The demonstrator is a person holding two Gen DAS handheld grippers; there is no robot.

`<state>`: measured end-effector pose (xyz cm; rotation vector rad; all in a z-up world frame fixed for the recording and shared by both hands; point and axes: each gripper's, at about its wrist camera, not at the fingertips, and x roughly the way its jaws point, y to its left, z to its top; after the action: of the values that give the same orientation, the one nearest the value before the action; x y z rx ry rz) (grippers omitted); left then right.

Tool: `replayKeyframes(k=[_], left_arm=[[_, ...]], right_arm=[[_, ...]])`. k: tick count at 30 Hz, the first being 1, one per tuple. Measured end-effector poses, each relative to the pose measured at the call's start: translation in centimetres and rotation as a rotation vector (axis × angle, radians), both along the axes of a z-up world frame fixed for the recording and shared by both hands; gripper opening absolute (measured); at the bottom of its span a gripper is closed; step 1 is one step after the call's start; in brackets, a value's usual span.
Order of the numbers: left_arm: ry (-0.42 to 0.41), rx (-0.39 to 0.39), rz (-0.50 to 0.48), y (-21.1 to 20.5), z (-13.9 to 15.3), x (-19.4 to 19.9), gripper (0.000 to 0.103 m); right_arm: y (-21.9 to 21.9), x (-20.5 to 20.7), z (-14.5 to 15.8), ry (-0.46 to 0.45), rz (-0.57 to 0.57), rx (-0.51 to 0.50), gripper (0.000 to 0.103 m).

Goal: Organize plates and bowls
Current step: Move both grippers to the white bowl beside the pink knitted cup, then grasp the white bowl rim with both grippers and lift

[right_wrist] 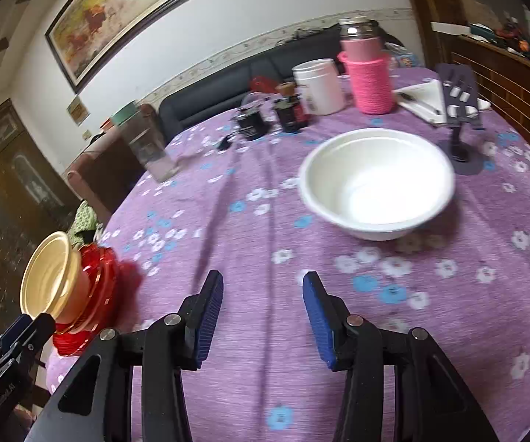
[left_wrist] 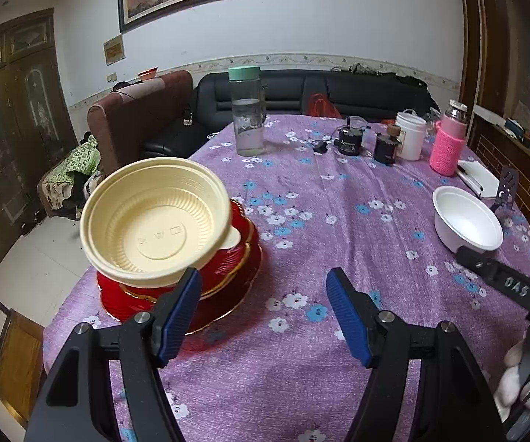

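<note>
A cream plastic bowl (left_wrist: 154,221) sits tilted on top of a stack of red dishes (left_wrist: 224,280) at the table's left edge; the stack also shows in the right wrist view (right_wrist: 95,280). My left gripper (left_wrist: 263,287) is open and empty, just right of the stack, its left finger close to the cream bowl's rim. A white bowl (right_wrist: 375,180) stands upright on the purple flowered tablecloth (right_wrist: 265,221); it also shows in the left wrist view (left_wrist: 465,217). My right gripper (right_wrist: 263,287) is open and empty, short of the white bowl and to its left.
At the table's far side stand a clear bottle with a green lid (left_wrist: 246,110), two dark jars (left_wrist: 386,147), a white tub (left_wrist: 410,134) and a pink-sleeved flask (left_wrist: 447,143). A dark stand (right_wrist: 460,110) and white paper (right_wrist: 423,99) lie behind the white bowl.
</note>
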<state>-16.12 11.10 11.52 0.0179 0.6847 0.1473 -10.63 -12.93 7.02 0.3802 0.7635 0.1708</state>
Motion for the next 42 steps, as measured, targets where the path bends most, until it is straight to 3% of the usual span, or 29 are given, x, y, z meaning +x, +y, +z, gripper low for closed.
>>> replayKeyframes(k=[7, 19, 21, 23, 28, 33, 42], left_arm=[[0.011, 0.029, -0.018, -1.8, -0.2, 0.7, 0.070], [0.020, 0.079, -0.076, -5.1, 0.3, 2.6, 0.070], [0.035, 0.058, -0.097, -5.4, 0.6, 3.6, 0.070], [0.065, 0.028, -0.131, -5.8, 0.9, 4.9, 0.077], [0.181, -0.106, -0.236, -8.1, 0.1, 9.9, 0.077], [0.218, -0.143, -0.281, -11.6, -1.4, 14.4, 0.077], [0.350, -0.206, -0.252, -15.4, -5.1, 21.5, 0.077]], right_arm=[[-5.7, -0.4, -0.1, 0.003, -0.101, -0.007, 0.049], [-11.9, 0.8, -0.6, 0.014, -0.220, 0.003, 0.049], [-13.0, 1.3, -0.7, 0.016, -0.254, 0.012, 0.049], [-14.0, 1.9, -0.9, 0.022, -0.287, 0.025, 0.049], [-16.0, 4.5, -2.2, 0.046, -0.342, 0.080, 0.049], [-16.1, 6.9, -3.2, 0.061, -0.332, 0.132, 0.049], [-14.2, 7.8, -3.8, 0.018, -0.310, 0.028, 0.049]])
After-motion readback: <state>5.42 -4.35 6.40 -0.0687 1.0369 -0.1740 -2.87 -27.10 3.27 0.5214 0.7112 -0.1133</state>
